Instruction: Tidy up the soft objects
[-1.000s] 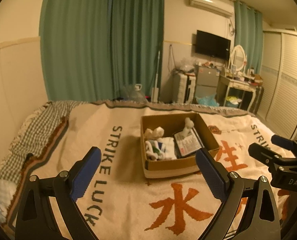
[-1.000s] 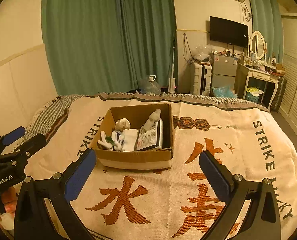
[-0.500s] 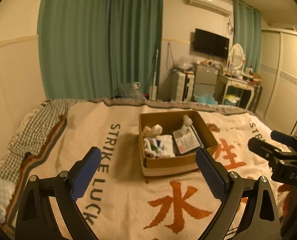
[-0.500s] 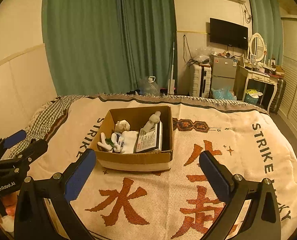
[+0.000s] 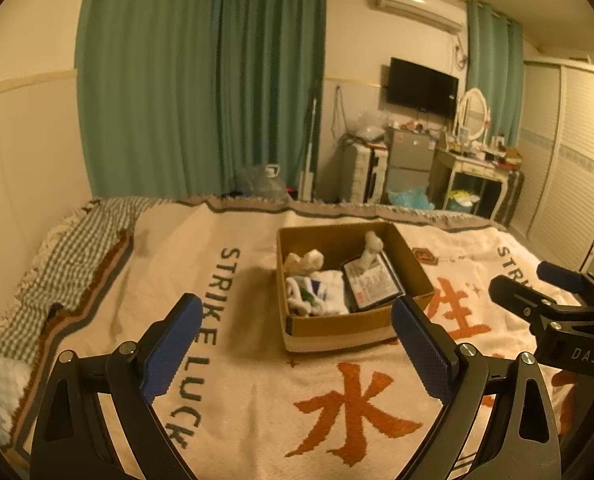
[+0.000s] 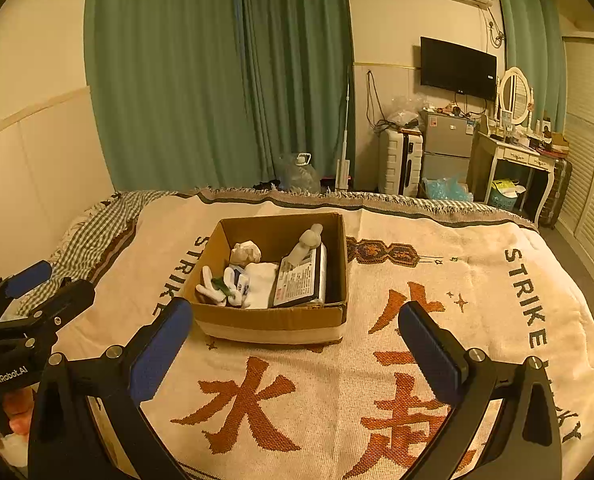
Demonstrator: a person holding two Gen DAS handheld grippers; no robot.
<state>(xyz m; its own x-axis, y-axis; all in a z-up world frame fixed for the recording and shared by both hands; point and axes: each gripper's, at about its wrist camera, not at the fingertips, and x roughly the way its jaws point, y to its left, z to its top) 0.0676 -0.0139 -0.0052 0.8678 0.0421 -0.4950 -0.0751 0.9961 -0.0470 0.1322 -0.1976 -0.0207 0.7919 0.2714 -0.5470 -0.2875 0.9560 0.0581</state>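
Your bed (image 6: 477, 264), covered by a lettered blanket (image 5: 233, 360), carries the cardboard box (image 6: 273, 320) at its middle, well ahead of both tongs. Inside lie a white cloth (image 6: 261, 284), a flat printed packet (image 6: 297, 284), and small white soft toys (image 6: 217, 286). Your left tongs (image 5: 297, 348) and right tongs (image 6: 297, 344) gape wide, holding nothing. Approach from above, choosing one soft piece and pinching its bulk squarely.

Green curtains (image 6: 225, 72), wall-mounted TV (image 6: 457, 68)
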